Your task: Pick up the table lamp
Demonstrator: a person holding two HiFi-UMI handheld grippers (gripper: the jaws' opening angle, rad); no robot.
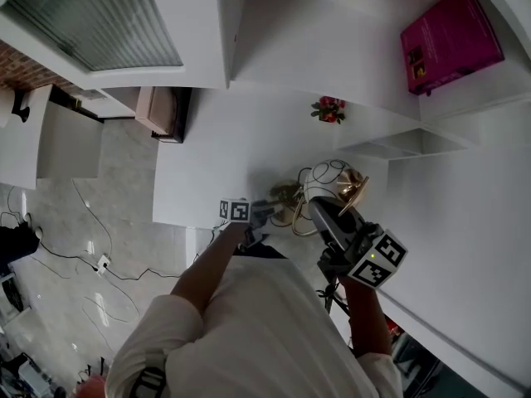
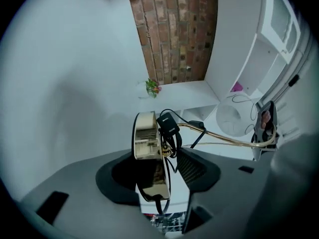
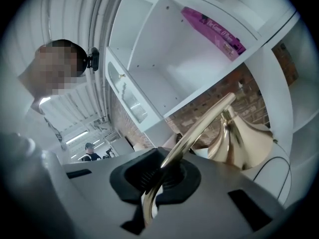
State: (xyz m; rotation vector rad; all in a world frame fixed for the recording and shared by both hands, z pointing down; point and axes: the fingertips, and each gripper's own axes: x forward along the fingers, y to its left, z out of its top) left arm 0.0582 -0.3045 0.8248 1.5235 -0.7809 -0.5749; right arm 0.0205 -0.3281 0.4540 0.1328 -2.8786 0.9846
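Note:
The brass table lamp is off the white table point(image 1: 207, 139), held in front of me. Its thin curved arm point(image 3: 199, 128) runs between the jaws of my right gripper point(image 3: 162, 178), which is shut on it, with the bell-shaped shade point(image 3: 244, 138) just beyond. In the head view that gripper point(image 1: 319, 210) sits below the shade point(image 1: 353, 191). The round brass base point(image 2: 149, 143), on edge and wrapped in black cord with a switch point(image 2: 168, 123), stands between the jaws of my left gripper point(image 2: 159, 171). It lies against the left pad. A narrow gap with cord shows at the right pad.
White shelving rises on the right, with a pink box point(image 1: 448, 40) lying in an upper compartment. A small pot of red flowers point(image 1: 329, 110) stands at the far side of the table by a brick wall. Cables trail over the floor point(image 1: 75, 247) on the left.

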